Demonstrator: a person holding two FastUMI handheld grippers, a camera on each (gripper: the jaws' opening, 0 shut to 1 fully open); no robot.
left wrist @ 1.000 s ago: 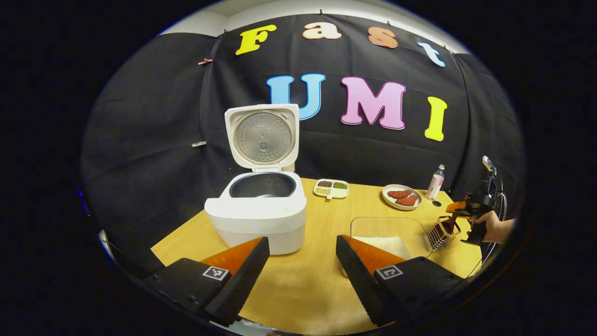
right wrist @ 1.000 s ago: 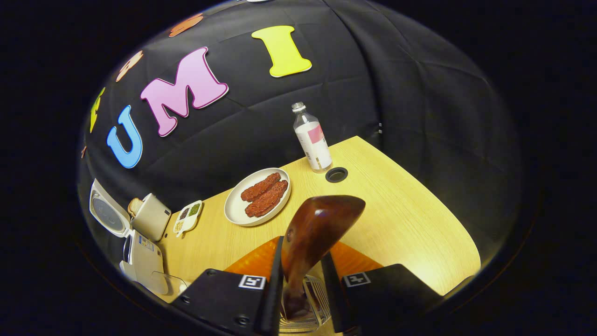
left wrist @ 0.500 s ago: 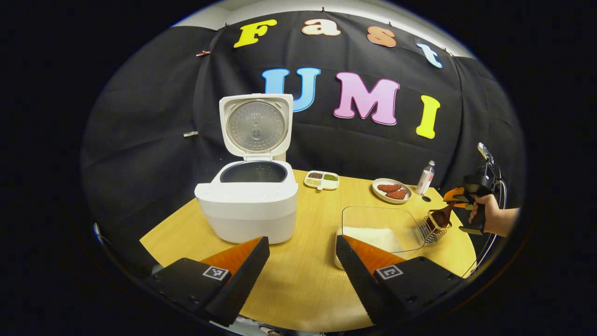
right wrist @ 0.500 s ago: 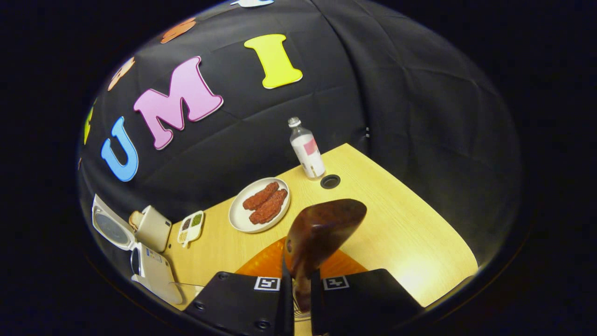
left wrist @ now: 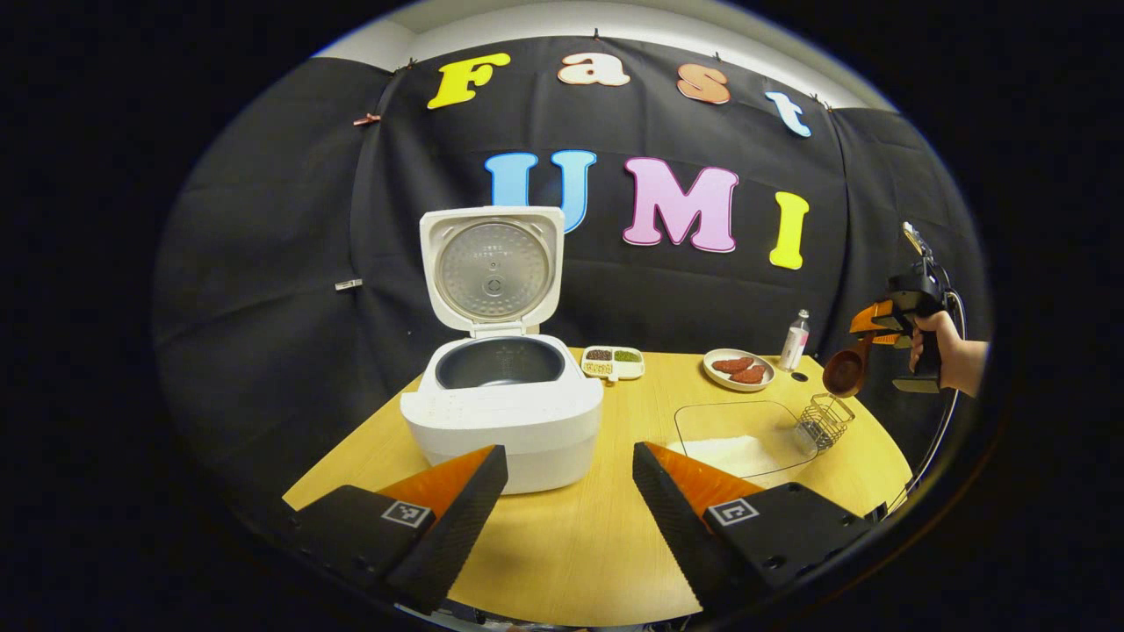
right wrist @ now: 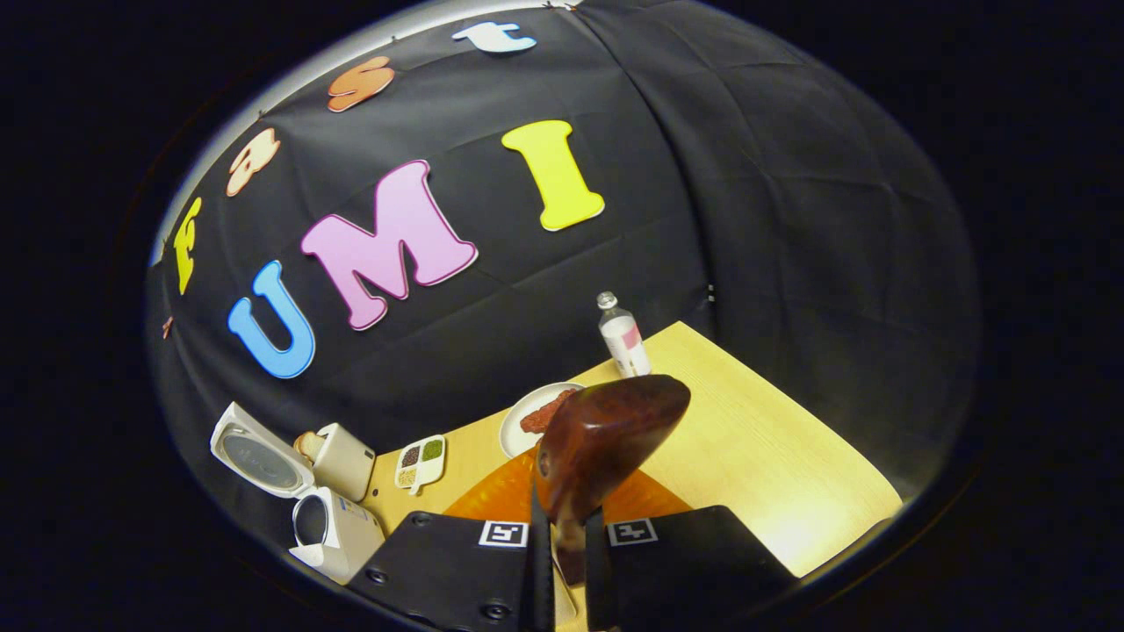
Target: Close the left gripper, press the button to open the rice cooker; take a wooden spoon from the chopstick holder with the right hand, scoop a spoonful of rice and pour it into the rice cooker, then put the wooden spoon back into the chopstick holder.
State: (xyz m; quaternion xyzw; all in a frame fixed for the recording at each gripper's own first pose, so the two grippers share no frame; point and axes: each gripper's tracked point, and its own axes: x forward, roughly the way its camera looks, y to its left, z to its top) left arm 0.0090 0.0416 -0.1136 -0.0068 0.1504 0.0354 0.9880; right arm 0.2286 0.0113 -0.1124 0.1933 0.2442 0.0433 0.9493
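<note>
The white rice cooker (left wrist: 502,412) stands with its lid up and its dark pot bare; it shows small at the lower left as the rice cooker (right wrist: 338,535). My left gripper (left wrist: 569,505) hovers open in front of it, nothing between its fingers. At the far right a hand holds my right gripper (left wrist: 865,338), shut on the wooden spoon (left wrist: 845,373), lifted above the wire chopstick holder (left wrist: 824,421). Close up, the wooden spoon (right wrist: 601,443) rises bowl-up from the right gripper (right wrist: 569,562). A clear tray of white rice (left wrist: 736,452) lies beside the holder.
On the wooden table (left wrist: 571,544) behind the tray sit a divided dish of beans (left wrist: 613,360), a plate of red sausages (left wrist: 738,369) and a small bottle (left wrist: 795,338). The bottle (right wrist: 623,338) and plate (right wrist: 527,421) also sit beyond the spoon. A toaster (right wrist: 338,456) stands behind the cooker.
The right gripper closed on the spoon's handle and lifted it up out of the chopstick holder. The left gripper stayed open and shifted only slightly.
</note>
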